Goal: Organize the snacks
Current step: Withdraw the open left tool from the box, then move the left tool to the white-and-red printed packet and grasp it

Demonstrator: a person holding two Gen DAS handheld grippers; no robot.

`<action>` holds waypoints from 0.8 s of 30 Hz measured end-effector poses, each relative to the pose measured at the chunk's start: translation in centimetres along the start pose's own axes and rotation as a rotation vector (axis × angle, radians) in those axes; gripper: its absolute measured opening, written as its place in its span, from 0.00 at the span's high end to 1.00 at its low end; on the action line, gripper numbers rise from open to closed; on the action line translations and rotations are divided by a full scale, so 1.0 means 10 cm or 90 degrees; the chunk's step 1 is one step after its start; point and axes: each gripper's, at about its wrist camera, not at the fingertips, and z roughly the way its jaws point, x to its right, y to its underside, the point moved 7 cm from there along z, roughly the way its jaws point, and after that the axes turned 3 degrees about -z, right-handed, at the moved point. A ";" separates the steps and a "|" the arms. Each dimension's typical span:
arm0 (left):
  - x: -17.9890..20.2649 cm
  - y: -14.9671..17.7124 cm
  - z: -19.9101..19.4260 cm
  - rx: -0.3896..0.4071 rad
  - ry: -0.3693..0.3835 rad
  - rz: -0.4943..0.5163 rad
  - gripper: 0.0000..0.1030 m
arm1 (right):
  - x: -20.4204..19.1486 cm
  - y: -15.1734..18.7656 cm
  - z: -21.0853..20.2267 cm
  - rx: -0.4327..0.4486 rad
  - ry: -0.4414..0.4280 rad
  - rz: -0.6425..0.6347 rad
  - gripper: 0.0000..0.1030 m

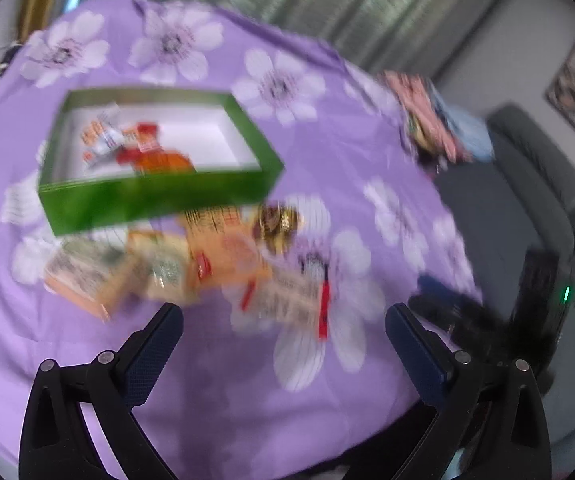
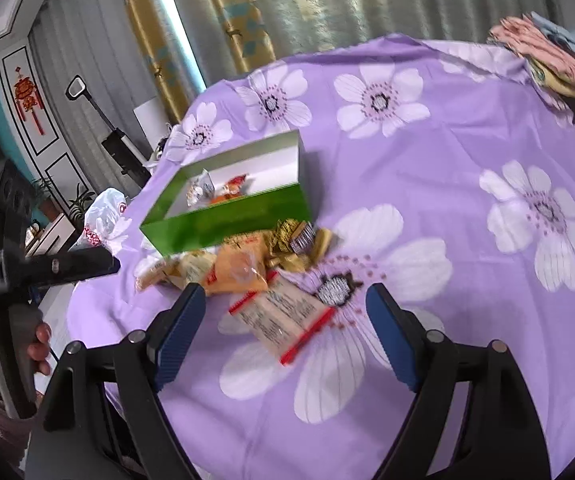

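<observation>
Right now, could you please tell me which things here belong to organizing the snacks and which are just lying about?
Belongs to the job:
green box, a few snacks already inside
loose snack packets beside it
red-edged packet, nearest the right tool
left tool, open and empty

Just lying about:
folded clothes
white plastic bag
purple floral cloth

Both wrist views look down, sharing green box (image 1: 155,196) (image 2: 227,220)

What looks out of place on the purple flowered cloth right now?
A loose heap of wrapped snack packets lies on the purple flowered cloth just in front of the open green cardboard box, overlapping at odd angles. Only a few packets are inside the box. Both grippers are open and empty.
</observation>
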 end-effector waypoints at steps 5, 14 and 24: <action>-0.08 0.27 0.21 -0.058 -0.037 -0.016 0.02 | 0.04 0.20 0.09 -0.031 -0.008 -0.007 0.19; -0.05 0.27 0.54 -0.054 -0.066 0.016 0.02 | -0.02 0.52 0.35 -0.082 -0.042 -0.014 0.25; -0.03 0.15 0.93 -0.086 -0.064 0.060 0.18 | -0.02 0.60 0.60 -0.113 -0.062 0.002 0.42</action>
